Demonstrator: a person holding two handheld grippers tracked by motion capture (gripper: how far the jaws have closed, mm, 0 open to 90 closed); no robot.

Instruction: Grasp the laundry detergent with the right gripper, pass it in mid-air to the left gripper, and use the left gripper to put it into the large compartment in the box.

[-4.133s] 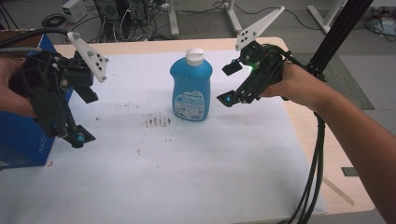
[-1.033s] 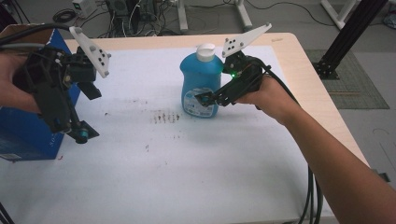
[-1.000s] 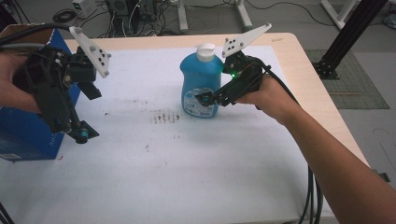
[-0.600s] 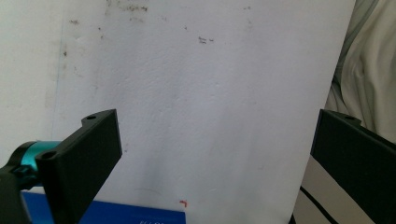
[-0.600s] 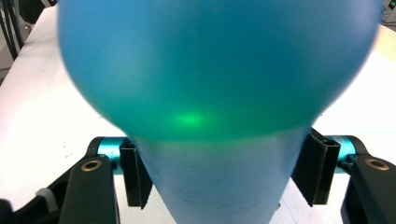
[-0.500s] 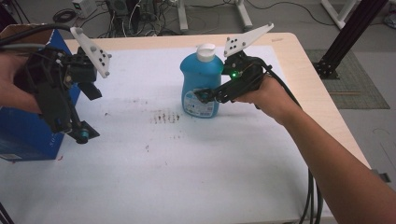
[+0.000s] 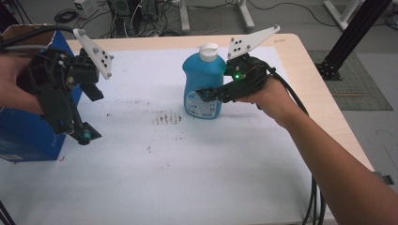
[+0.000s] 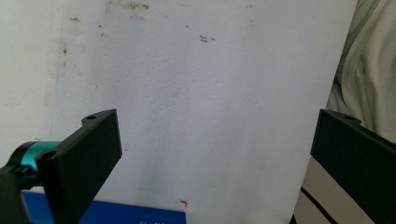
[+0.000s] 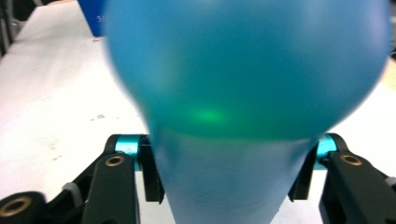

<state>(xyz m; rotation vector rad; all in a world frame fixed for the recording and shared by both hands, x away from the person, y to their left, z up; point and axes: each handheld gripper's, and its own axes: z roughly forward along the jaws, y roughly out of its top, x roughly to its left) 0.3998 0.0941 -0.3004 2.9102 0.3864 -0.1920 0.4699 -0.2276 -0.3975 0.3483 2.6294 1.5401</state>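
While the blue bottle (image 7: 202,84) stands upright on the white tabletop (image 7: 187,178), toward the far side and a bit right of the middle, the right gripper (image 7: 202,95) has just been closing its fingers on it. From the gripper's own camera, the bottle (image 9: 243,93) sits right between the two black fingers (image 9: 152,175), and they squeeze its sides. So the step in hand looks like grabbing the bottle.

Next, I think the hand has to lift it straight up and keep it from tipping, because it is tall and smooth and could slip.

Over on the left, the left gripper (image 7: 84,136) hangs above the tabletop with its fingers (image 8: 81,158) wide apart and nothing in them. A blue box (image 7: 28,136) sits at the left edge, just beside that gripper.
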